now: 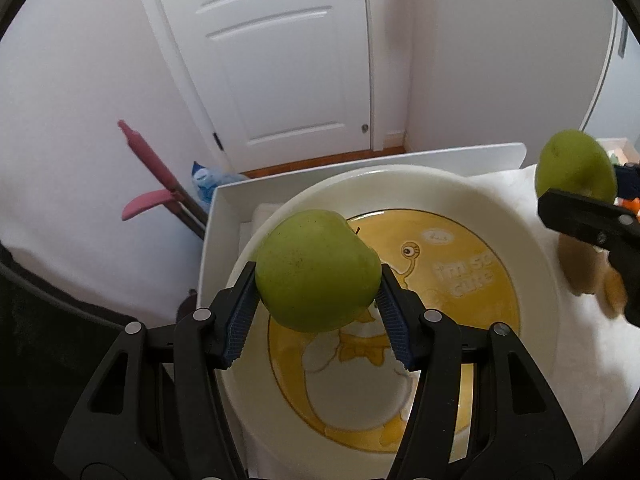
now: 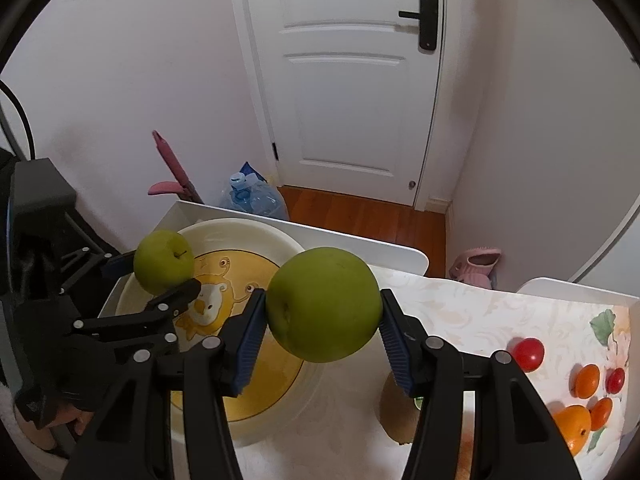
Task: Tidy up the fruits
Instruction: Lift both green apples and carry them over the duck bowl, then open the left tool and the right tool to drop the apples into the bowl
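Note:
My left gripper (image 1: 318, 280) is shut on a green apple (image 1: 316, 270) and holds it above the white plate (image 1: 400, 188) with a yellow cartoon print. The right wrist view shows that same left gripper (image 2: 158, 274) with its green apple (image 2: 164, 260) over the plate (image 2: 240, 228). My right gripper (image 2: 324, 308) is shut on a second, larger green fruit (image 2: 324, 304), hanging just right of the plate's rim. In the left wrist view that fruit (image 1: 574, 164) shows at the right edge, its gripper mostly cut off.
On the patterned cloth at the right lie small red tomatoes (image 2: 528, 354) and several orange fruits (image 2: 586, 380). A brown kiwi (image 2: 398, 412) lies below my right gripper. The white table edge (image 2: 352, 240) runs behind, with a water jug (image 2: 256, 196) on the floor.

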The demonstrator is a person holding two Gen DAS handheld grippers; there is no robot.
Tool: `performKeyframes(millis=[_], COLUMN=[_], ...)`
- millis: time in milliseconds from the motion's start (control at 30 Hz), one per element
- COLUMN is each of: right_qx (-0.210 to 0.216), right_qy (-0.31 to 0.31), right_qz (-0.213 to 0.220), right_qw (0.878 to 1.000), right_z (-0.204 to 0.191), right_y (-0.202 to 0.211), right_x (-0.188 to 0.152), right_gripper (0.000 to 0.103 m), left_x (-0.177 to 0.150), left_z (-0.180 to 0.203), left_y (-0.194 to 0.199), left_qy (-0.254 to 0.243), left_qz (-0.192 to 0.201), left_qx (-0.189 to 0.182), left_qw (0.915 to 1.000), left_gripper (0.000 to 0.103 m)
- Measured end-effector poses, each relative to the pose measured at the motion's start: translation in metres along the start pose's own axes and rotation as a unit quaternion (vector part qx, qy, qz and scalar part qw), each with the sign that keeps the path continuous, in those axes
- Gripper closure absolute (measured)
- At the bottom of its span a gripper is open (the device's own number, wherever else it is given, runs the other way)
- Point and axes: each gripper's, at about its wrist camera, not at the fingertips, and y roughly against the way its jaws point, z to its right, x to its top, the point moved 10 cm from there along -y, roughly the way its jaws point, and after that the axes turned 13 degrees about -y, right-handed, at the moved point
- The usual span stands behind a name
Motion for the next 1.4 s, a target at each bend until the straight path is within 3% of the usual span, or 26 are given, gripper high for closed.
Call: performKeyframes(millis=[300,367,400,433,833,1400], right_qx=[-0.015,-0.015,-0.015,-0.015,-0.012,0.057], right_qy=[-0.012,-0.014,-0.015,-0.015,0.005,0.13], right_qz=[-0.008,-0.006,-0.006,-0.006,-0.008,-0.043], right_qw=[1.0,1.0,1.0,1.0,1.0,0.989], right_z=[0.005,0.006,0.007,0.008,0.003,-0.058], right_y=[-0.007,-0.005,-0.004,-0.003,0.003,-0.041], right_x=[0.003,0.004,0.005,0.005,0.015,-0.016], right_gripper=[0.052,0.052,0.052,0.052,0.052,0.053], left_x=[0.003,0.007,0.009,0.01,-0.007,-0.046], left_z=[0.001,0.002,0.002,0.001,-0.013,-0.028], left_y=[-0.014,-0.01,-0.006,-0.001,0.04,0.075], left_qy=[-0.001,-0.006,-0.006,-0.005,0.026,0.051], left_qz=[-0.003,0.009,0.016,0.024,0.024,0.017], left_qx=[-0.008,-0.008,-0.007,-0.003,-0.002,0.015], left_qw=[1.0,0.9999,0.9998,0.9997,0.9994,0.9984], left_gripper=[0.039,0.025,0.007,0.0,0.0,0.0])
